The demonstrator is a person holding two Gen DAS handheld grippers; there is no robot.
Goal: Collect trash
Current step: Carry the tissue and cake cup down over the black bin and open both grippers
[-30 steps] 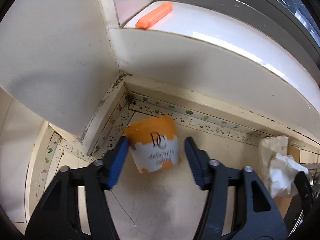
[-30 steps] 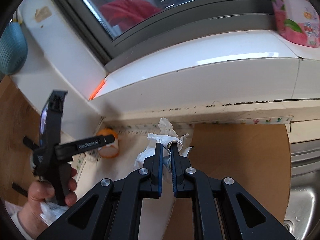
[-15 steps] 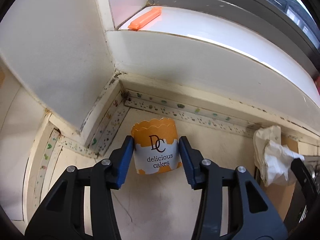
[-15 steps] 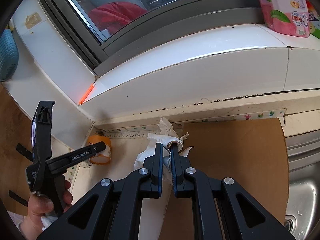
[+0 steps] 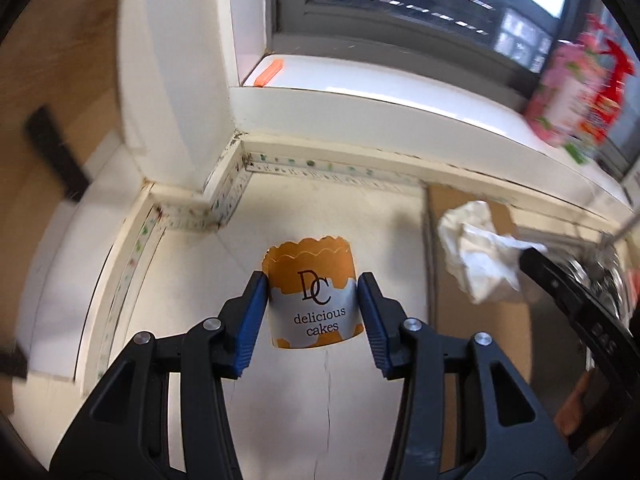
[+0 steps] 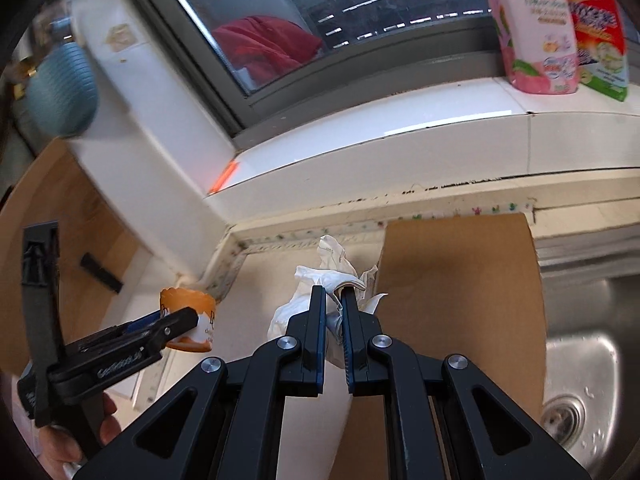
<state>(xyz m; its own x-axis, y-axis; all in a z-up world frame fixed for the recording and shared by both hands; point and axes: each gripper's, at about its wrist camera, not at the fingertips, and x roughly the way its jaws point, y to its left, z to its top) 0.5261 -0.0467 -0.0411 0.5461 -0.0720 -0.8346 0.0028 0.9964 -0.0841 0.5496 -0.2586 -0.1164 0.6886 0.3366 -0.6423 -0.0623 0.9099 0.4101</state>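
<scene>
Left tongs [image 5: 312, 312] are gripping the cake cup [image 5: 314, 300]; right tongs [image 6: 332, 312] are pinching crumpled tissue [image 6: 332, 276], both near the sink [image 6: 580, 360]; disposal remaining.

orange-and-white cake cup [image 5: 314, 298], white crumpled tissue [image 6: 326, 294], blue-padded tongs [image 5: 312, 312]

2 detergent pouches [image 6: 556, 28] and an orange clip [image 5: 269, 73] sit on the windowsill [image 6: 400, 128].

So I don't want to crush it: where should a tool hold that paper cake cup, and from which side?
Grip the cake cup low across its printed band, pads on opposite sides, approaching from the side. Its wavy rim is thin and open, so likely to buckle; near the base should be stiffer. The left tool already holds it that way.
</scene>
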